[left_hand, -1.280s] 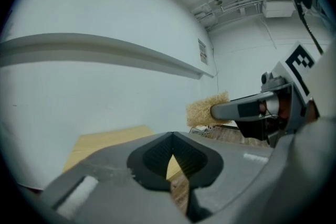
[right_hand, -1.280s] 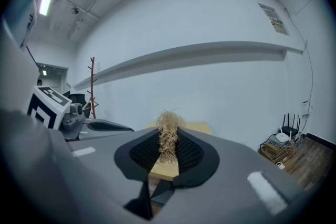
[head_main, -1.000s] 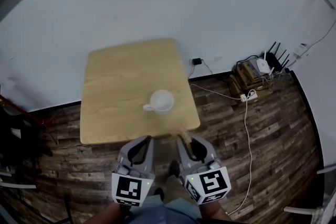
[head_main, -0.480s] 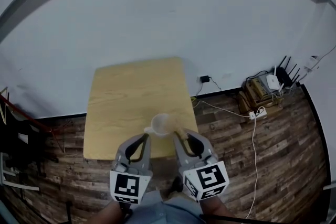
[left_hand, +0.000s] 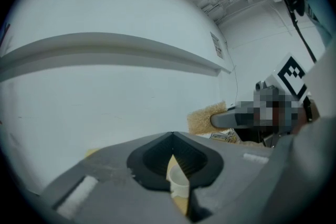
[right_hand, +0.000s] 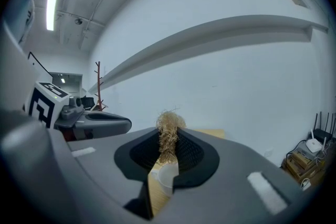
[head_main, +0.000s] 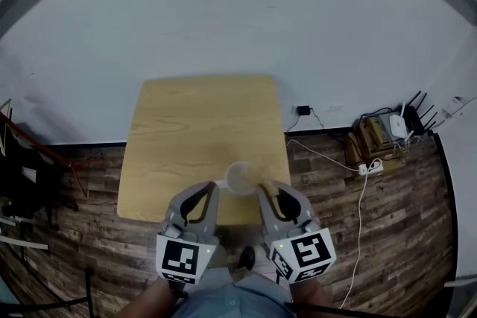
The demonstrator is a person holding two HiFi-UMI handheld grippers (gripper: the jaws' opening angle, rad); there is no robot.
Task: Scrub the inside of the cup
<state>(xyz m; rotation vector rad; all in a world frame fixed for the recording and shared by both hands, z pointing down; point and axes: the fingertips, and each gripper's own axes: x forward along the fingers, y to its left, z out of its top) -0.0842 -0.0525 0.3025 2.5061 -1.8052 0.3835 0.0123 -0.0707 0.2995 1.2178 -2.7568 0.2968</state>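
A white cup (head_main: 240, 179) stands near the front edge of a wooden table (head_main: 186, 123), just ahead of both claws. The left claw (head_main: 212, 188) is clenched and empty. The right claw (head_main: 263, 190) grasps a straw-coloured fibre scrubber (right_hand: 168, 131). A router (head_main: 399, 126) and cables (head_main: 350, 182) lie on the plank floor (head_main: 395, 234), well apart.

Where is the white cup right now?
In the head view, the white cup sits on the wooden table by its near edge, just ahead of the left gripper and right gripper.
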